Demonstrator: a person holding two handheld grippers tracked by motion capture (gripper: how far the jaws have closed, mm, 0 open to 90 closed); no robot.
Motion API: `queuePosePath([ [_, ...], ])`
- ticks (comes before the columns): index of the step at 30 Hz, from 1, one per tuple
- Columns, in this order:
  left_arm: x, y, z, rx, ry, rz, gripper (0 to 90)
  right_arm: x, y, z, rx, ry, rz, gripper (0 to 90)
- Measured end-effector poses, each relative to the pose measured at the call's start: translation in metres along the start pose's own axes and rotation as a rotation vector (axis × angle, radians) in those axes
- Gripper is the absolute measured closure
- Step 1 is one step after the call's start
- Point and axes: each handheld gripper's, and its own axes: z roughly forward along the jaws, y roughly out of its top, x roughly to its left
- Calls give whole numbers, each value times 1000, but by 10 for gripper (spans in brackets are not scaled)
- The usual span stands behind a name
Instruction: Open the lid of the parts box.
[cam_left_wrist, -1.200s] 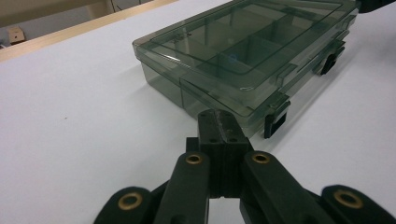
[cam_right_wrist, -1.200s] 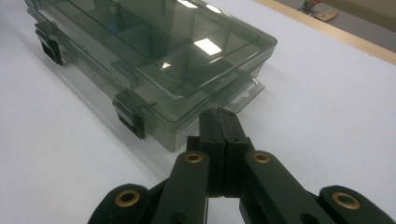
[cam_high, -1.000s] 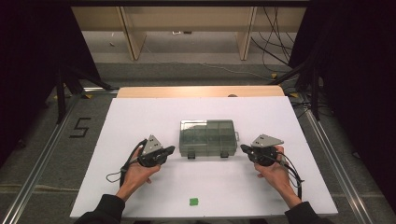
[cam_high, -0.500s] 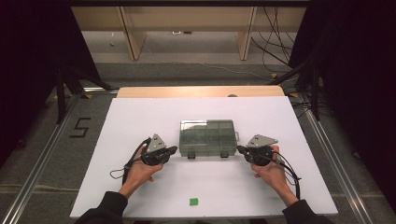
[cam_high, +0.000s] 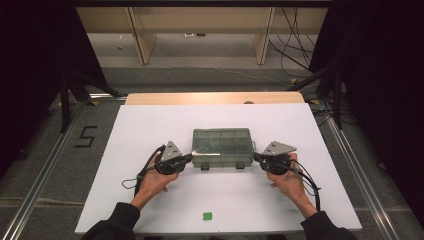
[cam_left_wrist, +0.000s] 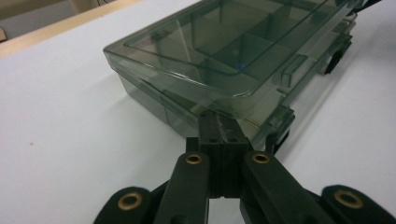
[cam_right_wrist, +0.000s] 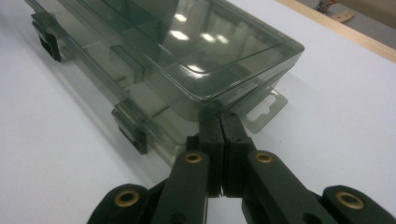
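Green square (cam_high: 207, 216) lies near the tabletop's (cam_high: 130, 135) front edge. Beyond it, left gripper (cam_high: 188, 158) and right gripper (cam_high: 256, 158), jaws pressed together, tips meeting opposite ends of a smoky clear compartment box (cam_high: 222, 146), lid closed, mid-tabletop.

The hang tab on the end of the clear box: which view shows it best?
The right gripper view: the hang tab lies flat on the white table, its slot plain, beside the shut right gripper. The high view shows the compartment box whole, the tab too small to tell. The left gripper view shows the box's other end.
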Motion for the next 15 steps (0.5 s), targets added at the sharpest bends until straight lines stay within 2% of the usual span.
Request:
queuePosePath([
  [2,2,2,1,-7,4,7,897,-2,1,0,-18,0,4,898],
  [5,2,6,2,-29,14,-8,898,-3,3,0,-35,-2,5,898],
  [6,4,8,2,-32,16,16,898,-4,4,1,-42,-7,2,897],
  [15,7,14,5,-52,31,-9,897,-9,12,8,-88,-4,-6,895],
])
